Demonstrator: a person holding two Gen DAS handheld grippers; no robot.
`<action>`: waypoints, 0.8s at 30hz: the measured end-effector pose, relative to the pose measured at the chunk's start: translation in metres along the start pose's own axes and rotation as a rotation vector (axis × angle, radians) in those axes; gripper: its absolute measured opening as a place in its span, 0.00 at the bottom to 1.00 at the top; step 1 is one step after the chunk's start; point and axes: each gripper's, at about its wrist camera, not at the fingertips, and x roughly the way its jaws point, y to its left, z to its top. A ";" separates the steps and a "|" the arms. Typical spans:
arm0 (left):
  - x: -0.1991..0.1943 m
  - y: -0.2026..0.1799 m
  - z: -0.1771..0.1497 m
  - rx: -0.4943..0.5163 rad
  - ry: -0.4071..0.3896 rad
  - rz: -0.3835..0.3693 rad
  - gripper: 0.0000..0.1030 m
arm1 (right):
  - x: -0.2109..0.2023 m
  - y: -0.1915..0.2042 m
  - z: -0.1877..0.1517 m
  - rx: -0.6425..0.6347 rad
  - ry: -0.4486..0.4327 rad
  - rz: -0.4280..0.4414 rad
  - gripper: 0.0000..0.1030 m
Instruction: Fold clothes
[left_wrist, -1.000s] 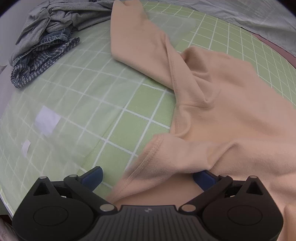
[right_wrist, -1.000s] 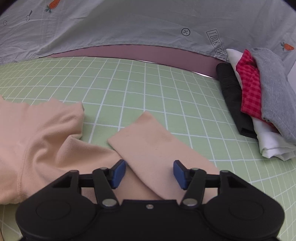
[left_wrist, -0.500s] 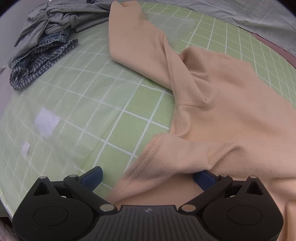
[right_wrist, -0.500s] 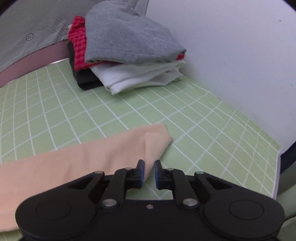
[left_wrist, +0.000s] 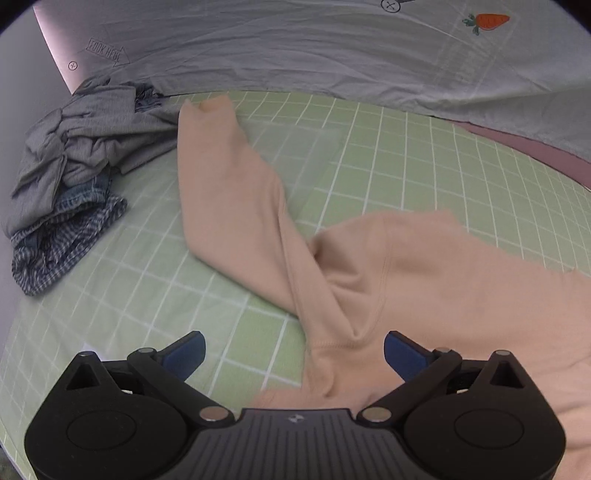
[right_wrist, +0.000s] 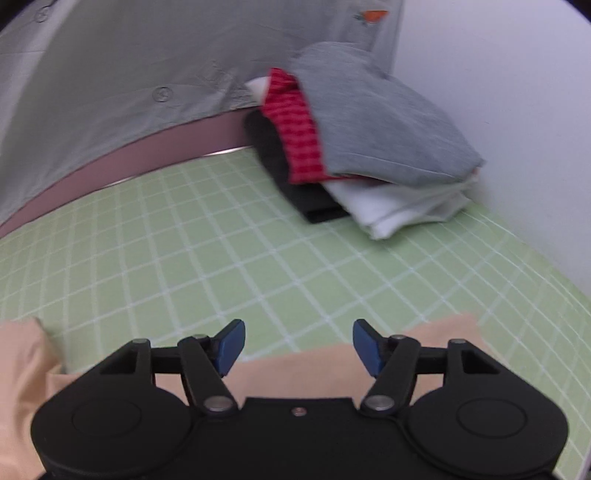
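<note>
Peach sweatshirt (left_wrist: 424, 280) lies spread on the green grid mat (left_wrist: 388, 166), one sleeve running up toward the far left, its cuff near a crumpled heap. The left gripper (left_wrist: 293, 350) hangs over the garment's edge with jaws wide apart, pads clear of the cloth. The right gripper (right_wrist: 298, 347) has its jaws opening; nothing is pinched between them, and the other peach sleeve (right_wrist: 436, 332) lies flat just under and beyond its right pad. Out from the tools, the mat's white lines run to a mauve border strip (right_wrist: 122, 162). A grey sheet with carrot prints (left_wrist: 332, 55) drapes behind. The unfolded heap of grey and blue checked clothes (left_wrist: 70, 177) sits far left; a folded stack (right_wrist: 369, 155) of grey, red, white and black sits in the corner against a pale wall (right_wrist: 498, 74).
</note>
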 end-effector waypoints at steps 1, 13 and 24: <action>0.003 -0.003 0.007 0.007 -0.007 -0.005 0.98 | 0.003 0.021 0.002 -0.031 0.007 0.063 0.64; 0.064 -0.055 0.052 0.175 0.017 -0.105 0.56 | 0.017 0.139 -0.009 -0.182 0.093 0.365 0.59; 0.065 -0.046 0.095 0.039 -0.246 -0.140 0.06 | 0.035 0.164 0.031 -0.258 -0.037 0.452 0.09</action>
